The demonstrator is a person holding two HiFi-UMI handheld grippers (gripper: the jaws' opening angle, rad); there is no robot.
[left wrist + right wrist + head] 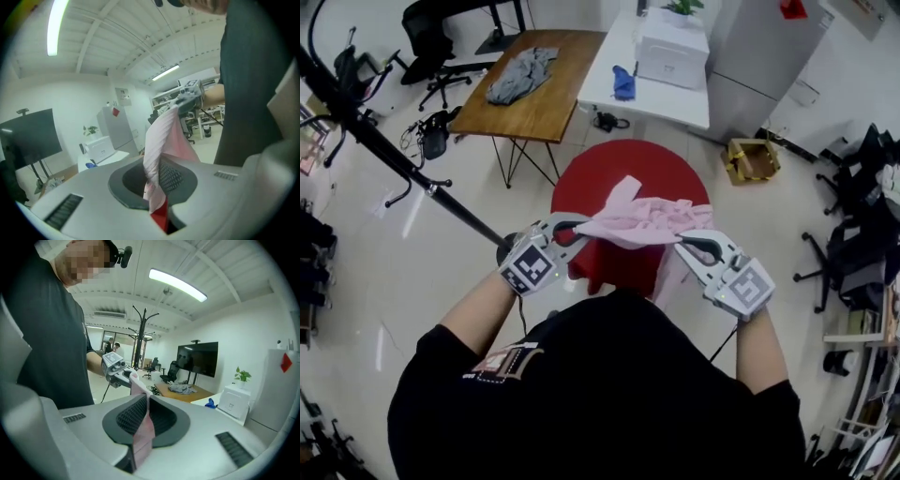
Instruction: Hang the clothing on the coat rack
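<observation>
A pink garment (642, 223) hangs stretched between my two grippers above a red round stool (623, 173). My left gripper (565, 232) is shut on its left end, and the cloth runs up out of the closed jaws in the left gripper view (161, 136). On its right end my right gripper (684, 244) is shut, with a pink fold pinched between the pads (143, 427). The black coat rack (394, 159) slants across the left of the head view, apart from both grippers. It stands upright behind the left gripper (115, 366) in the right gripper view (139, 329).
A wooden table (553, 103) at the back carries a grey garment (520, 75). Beside it stands a white table (609, 89) with a white printer (672, 47). A cardboard box (753, 159) lies on the floor to the right, and office chairs (853, 234) line the right edge.
</observation>
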